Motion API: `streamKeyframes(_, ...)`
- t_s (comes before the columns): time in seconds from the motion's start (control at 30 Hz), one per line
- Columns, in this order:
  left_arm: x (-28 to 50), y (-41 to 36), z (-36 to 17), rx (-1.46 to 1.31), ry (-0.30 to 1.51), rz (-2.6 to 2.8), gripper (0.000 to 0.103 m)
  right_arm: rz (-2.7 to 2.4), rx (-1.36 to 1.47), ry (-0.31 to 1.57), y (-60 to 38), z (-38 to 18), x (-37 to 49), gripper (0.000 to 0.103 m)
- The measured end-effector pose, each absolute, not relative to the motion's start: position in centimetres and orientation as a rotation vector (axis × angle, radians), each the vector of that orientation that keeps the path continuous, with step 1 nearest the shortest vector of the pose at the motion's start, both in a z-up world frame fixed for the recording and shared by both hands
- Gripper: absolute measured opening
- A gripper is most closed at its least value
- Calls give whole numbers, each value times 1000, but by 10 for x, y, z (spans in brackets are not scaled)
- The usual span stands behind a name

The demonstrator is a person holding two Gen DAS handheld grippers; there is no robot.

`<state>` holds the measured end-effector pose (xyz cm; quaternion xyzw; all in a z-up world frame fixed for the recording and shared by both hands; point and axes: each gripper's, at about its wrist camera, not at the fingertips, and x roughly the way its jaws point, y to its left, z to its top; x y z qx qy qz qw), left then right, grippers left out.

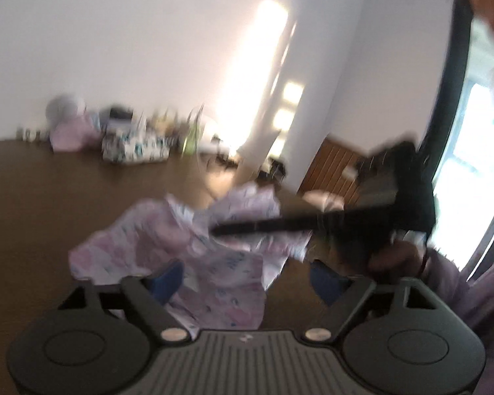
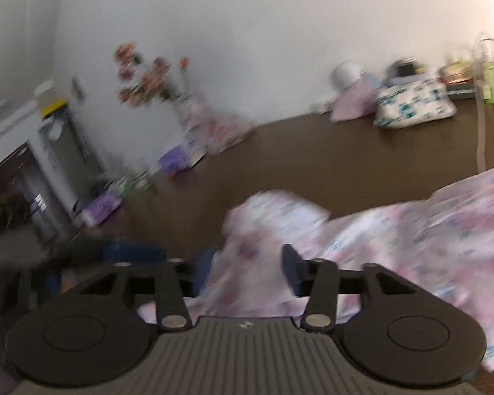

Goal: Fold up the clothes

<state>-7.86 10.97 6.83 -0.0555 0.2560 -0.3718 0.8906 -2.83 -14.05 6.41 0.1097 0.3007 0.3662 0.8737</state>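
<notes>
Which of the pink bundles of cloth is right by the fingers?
The big crumpled pink floral garment lying between the right gripper fingers; the smaller plain pink bundle sits far back by the wall.

1 pink garment [image 2: 411,233], 2 grippers, 1 patterned pouch [image 2: 413,105] (rest too blurry).

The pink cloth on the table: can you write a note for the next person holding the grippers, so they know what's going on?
Left gripper: jaws open, holding nothing, cloth bunched just ahead between them.
Right gripper: jaws open, cloth lying between and beyond them, not pinched.
The cloth is crumpled on the brown table, one end heaped up.
Done: no neat fold visible yet.
Left: probably spread it flat, then fold.
Pictures are blurry, so check the grip before pulling.
</notes>
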Motion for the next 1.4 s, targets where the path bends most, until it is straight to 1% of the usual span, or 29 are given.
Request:
streamKeyframes(0.1,-74,118,69,-82,524,-744,89,742,169,670,-126,52,-27,52)
streamKeyframes(0.13,-72,118,69,-53,520,-739,89,732,164,686,-125,47,-23,31)
streamKeyframes(0.17,-70,118,69,-28,512,-743,89,721,160,703,-124,43,-20,13)
streamKeyframes(0.2,-67,118,70,-7,502,-749,89,708,185,701,-129,43,-19,5)
streamKeyframes(0.3,-54,121,71,40,471,-737,90,698,318,638,-153,51,-15,5)
streamKeyframes(0.37,-40,115,66,100,490,-726,90,711,414,615,-168,53,-10,5)
streamKeyframes(0.47,-18,90,49,221,525,-720,90,697,509,646,-180,46,-3,5)
streamKeyframes(0.6,-2,67,27,299,592,-777,90,660,594,709,-191,29,1,5)
streamKeyframes(0.67,-5,60,20,347,586,-763,90,642,637,740,-196,21,2,5)
streamKeyframes(0.77,-13,54,14,398,559,-732,90,670,580,738,-188,23,-3,8)
streamKeyframes(0.8,-16,52,12,410,550,-723,88,667,555,739,-185,24,-4,9)
streamKeyframes(0.87,-15,52,7,399,588,-721,69,593,445,746,-179,30,-6,10)
streamKeyframes(0.9,-12,53,5,372,615,-723,54,528,362,725,-175,36,-10,12)
streamKeyframes(0.93,-10,54,4,342,636,-723,54,493,289,692,-171,42,-14,15)
streamKeyframes(1.0,-10,55,4,315,647,-717,54,498,169,620,-160,56,-25,15)
streamKeyframes(1.07,-11,55,5,308,656,-709,54,515,91,583,-148,64,-31,19)
streamKeyframes(1.1,-11,55,6,307,662,-710,56,497,48,581,-142,64,-31,28)
streamKeyframes(1.13,-11,55,8,309,668,-715,60,468,20,589,-140,62,-29,34)
streamKeyframes(1.2,-15,61,16,327,667,-754,61,407,-24,608,-138,56,-25,33)
streamKeyframes(1.27,-25,81,34,348,563,-802,62,370,-21,619,-142,52,-24,33)
streamKeyframes(1.3,-26,93,43,336,519,-801,70,368,9,607,-147,55,-26,33)
streamKeyframes(1.33,-21,106,51,309,490,-784,83,368,28,582,-149,59,-30,33)
streamKeyframes(1.37,-13,116,57,285,487,-765,86,381,45,557,-151,64,-36,33)
streamKeyframes(1.4,-1,122,59,266,508,-748,85,398,62,532,-152,69,-41,33)
